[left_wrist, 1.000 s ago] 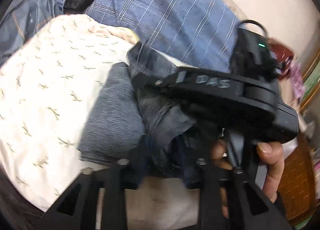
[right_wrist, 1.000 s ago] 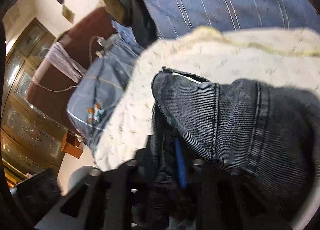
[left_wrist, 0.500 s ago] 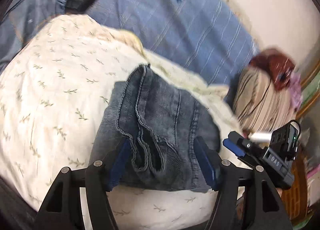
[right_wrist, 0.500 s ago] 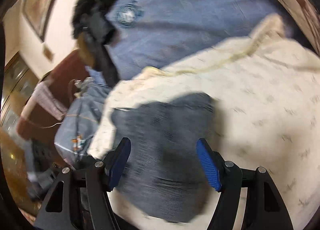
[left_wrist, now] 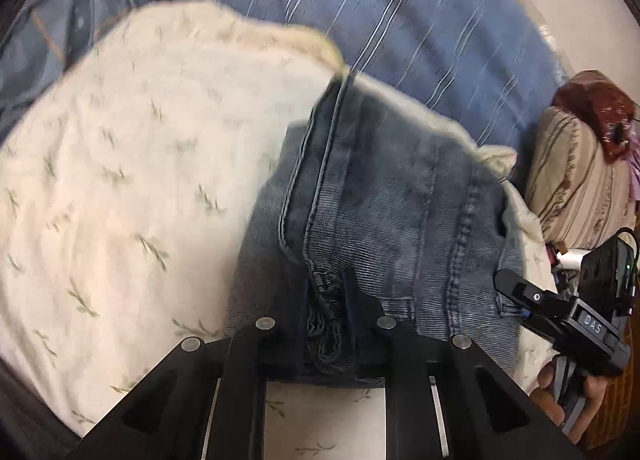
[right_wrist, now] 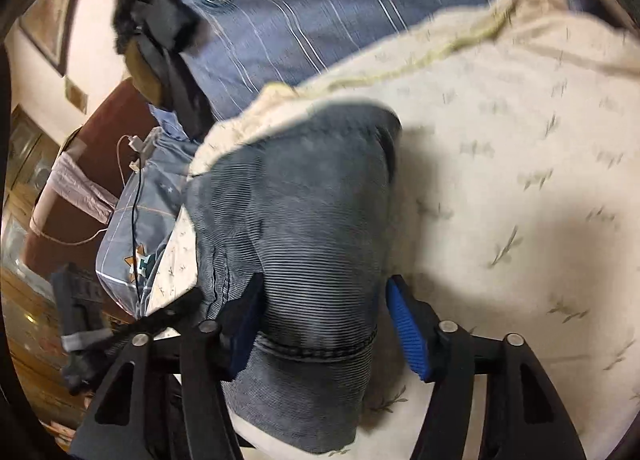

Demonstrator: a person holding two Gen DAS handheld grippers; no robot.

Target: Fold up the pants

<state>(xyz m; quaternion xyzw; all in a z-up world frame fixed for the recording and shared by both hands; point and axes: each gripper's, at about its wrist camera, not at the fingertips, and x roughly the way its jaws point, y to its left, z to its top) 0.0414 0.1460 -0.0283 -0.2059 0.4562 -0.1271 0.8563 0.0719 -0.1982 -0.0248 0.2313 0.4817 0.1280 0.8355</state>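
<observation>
Folded blue denim pants (left_wrist: 380,212) lie on a cream leaf-print quilt (left_wrist: 140,160). My left gripper (left_wrist: 326,320) has its jaws closing, and the pads pinch the bunched near edge of the pants. In the right wrist view the same pants (right_wrist: 304,200) show as a smooth folded bundle. My right gripper (right_wrist: 326,324) straddles their near end. Its blue pads (right_wrist: 404,332) stand wide either side of the cloth, and the jaws are closing slightly. A hand holds the right gripper's black housing (left_wrist: 592,324) at the pants' right edge.
A blue striped sheet (left_wrist: 400,20) lies beyond the quilt. At the right rests a striped cushion (left_wrist: 580,180). A dark bag (right_wrist: 160,28), a blue pillow with a charger cable (right_wrist: 136,144) and brown furniture (right_wrist: 100,132) are off the quilt's left side.
The left jaws went from wide apart around the pants to pinched on their bunched edge. The right gripper slid in over the bundle, which now sits between its open pads.
</observation>
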